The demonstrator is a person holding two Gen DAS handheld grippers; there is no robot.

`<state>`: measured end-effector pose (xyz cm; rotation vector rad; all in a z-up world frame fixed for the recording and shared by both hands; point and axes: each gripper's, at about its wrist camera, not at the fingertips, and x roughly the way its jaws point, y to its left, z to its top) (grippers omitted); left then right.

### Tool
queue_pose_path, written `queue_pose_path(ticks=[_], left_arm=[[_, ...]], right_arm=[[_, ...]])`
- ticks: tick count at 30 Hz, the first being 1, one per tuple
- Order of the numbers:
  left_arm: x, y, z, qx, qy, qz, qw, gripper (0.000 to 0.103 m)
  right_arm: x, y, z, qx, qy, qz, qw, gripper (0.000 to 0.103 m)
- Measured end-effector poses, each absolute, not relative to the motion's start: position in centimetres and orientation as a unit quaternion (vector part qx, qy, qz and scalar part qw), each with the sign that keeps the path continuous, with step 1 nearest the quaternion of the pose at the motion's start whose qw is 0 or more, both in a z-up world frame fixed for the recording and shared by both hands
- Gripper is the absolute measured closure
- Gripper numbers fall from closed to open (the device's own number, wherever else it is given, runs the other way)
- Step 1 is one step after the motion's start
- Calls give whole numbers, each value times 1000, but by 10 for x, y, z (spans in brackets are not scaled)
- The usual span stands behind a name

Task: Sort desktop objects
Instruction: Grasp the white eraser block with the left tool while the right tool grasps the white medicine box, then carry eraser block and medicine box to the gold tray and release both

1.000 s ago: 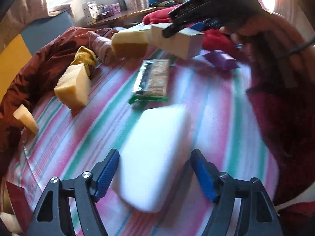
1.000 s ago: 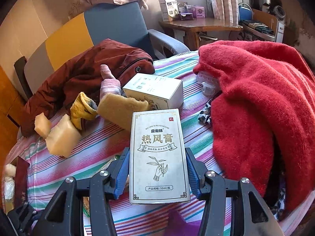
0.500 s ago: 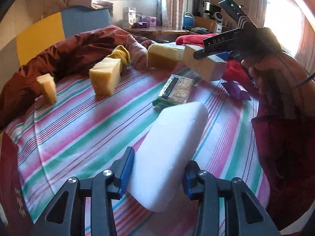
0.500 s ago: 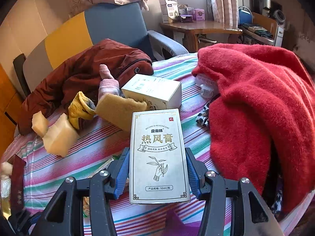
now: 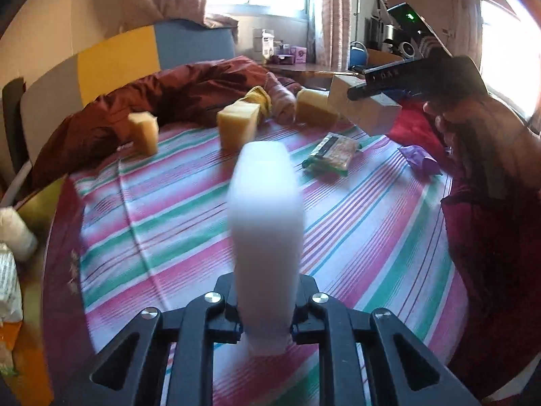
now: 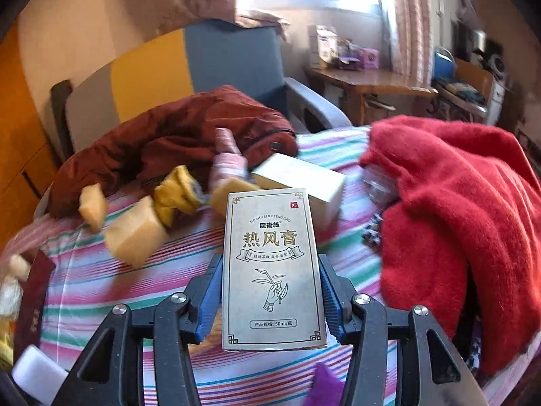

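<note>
left claw: a second ago it stood wide around the white sponge lying flat; now it is clamped on the sponge's near end, squeezing it narrow.
sponge: turned up on edge and raised off the striped table, blurred with motion.
right claw: gripping the box by its long sides, as before; box upright, printed face to the camera, held above the table.
box, from the left view: aloft at the far right, in the claw held by a hand.
still on the table: three yellow sponges, a snack pack, a purple wrapper, a second box, a brown jacket and a red blanket.
meaning: the white sponge is now secured, so both hands carry an item; each seems ready to go to its own group, probably the sponge toward the yellow ones. Where the box belongs I cannot tell.
</note>
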<state>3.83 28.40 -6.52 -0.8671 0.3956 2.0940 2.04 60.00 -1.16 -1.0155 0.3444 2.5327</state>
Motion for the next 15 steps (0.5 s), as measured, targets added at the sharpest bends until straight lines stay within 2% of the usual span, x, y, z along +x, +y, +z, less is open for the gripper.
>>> queue_pose_path(ticks=[2, 5, 12, 15], left_arm=[[36, 274, -62, -355, 139, 826, 416, 86], [40, 262, -58, -354, 128, 826, 419, 86], [57, 237, -40, -347, 94, 818, 449, 86], [62, 221, -29, -343, 85, 821, 449, 86]], right_arm=[[14, 583, -13, -379, 92, 902, 184, 50], [9, 565, -13, -394, 94, 898, 170, 50], [14, 511, -5, -394, 191, 894, 96, 50], [14, 477, -8, -401, 202, 891, 70, 50]])
